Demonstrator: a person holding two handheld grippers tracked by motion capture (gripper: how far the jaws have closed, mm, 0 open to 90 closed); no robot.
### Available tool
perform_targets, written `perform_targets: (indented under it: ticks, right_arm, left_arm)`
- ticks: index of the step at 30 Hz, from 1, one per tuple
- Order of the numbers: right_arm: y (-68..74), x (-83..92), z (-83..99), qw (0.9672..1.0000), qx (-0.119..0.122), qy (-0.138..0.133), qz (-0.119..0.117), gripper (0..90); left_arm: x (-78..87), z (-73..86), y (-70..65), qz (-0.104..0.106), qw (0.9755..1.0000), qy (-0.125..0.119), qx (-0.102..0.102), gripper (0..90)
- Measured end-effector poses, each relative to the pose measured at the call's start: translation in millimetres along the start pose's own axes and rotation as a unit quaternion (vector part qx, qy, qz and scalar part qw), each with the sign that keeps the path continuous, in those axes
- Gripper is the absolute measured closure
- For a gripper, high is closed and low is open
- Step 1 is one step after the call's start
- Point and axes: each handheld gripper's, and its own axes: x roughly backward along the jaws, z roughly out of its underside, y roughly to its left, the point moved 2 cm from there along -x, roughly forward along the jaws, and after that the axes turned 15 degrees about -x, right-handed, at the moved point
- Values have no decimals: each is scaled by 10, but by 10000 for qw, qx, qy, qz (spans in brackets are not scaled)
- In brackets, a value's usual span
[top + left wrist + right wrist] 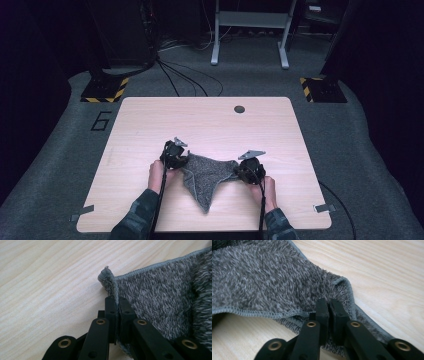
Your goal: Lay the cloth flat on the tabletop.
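**Both grippers clamped on the corners of a grey cloth**

The left gripper [116,302] has its two black jaws pressed together on a corner of the grey cloth [160,290]; the stitched hem runs up between the pads and curls over just above them in a small upright fold. The right gripper [329,305] is likewise closed on the cloth [267,277], its jaws biting a bunched edge where the hem doubles back on itself. In the high view the left gripper [174,154] and the right gripper [248,169] sit at the two upper corners of the cloth [206,176], each carried by a hand coming in from the near edge, with patterned sleeves showing at the bottom.

Around them the wooden table [210,120] is bare pale wood with a visible grain. A small dark round hole [239,109] lies near its far edge, well apart from the cloth. Nothing on the tabletop stands between the grippers and the cloth. Black cables trail from each gripper back along the forearms. Beyond the table, on grey carpet, stand two black bases with yellow-and-black striped edges [105,89], a bundle of cables and the legs of a light grey metal frame [250,30].

The cloth is a fuzzy, mottled grey terry with a plain grey stitched border. It lies on the near half of the table, stretched between the grippers along its top edge and narrowing to a point toward the person.
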Motion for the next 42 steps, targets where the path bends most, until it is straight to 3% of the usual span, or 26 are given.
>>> perform_targets:
  ticks: [6,12,16,19,21,23,25,28,30,34,36,42]
  right_arm:
    - [25,206,43,9998,73,-196,42,881]
    - [108,534,232,9989,214,-413,26,880]
    - [120,679,439,9995,218,-221,-23,878]
    - [128,670,626,9997,241,70,-68,862]
    - [91,670,685,9995,216,146,-193,760]
    - [4,715,632,9990,-28,-27,-454,648]
    - [-77,752,519,9978,-225,-288,-547,572]
    - [-220,690,301,9978,-389,-444,-293,499]
    - [-284,594,202,9980,-441,-450,-102,486]
    - [-394,355,78,9980,-558,-244,165,507]
    - [-434,270,62,9978,-619,-151,175,497]
    - [-501,171,48,9962,-808,-59,314,454]
  left_arm:
    - [0,15,-6,-39,10000,-64,56,873]
    - [-3,24,-12,-85,9998,-123,111,873]
    - [-4,32,1,-68,9998,-158,112,873]
    - [-5,31,0,-77,9998,-158,104,871]
    - [-3,30,0,-57,9998,-156,103,865]
    - [-5,27,-3,16,9997,-187,134,829]
    - [1,12,7,33,9999,-82,128,677]
    - [-3,15,31,127,9995,-100,267,467]
    - [11,29,62,126,9991,-130,387,393]
    - [46,49,122,119,9985,-242,481,359]
    - [54,50,146,70,9985,-249,475,348]
    - [-26,-19,229,197,9980,-267,533,284]
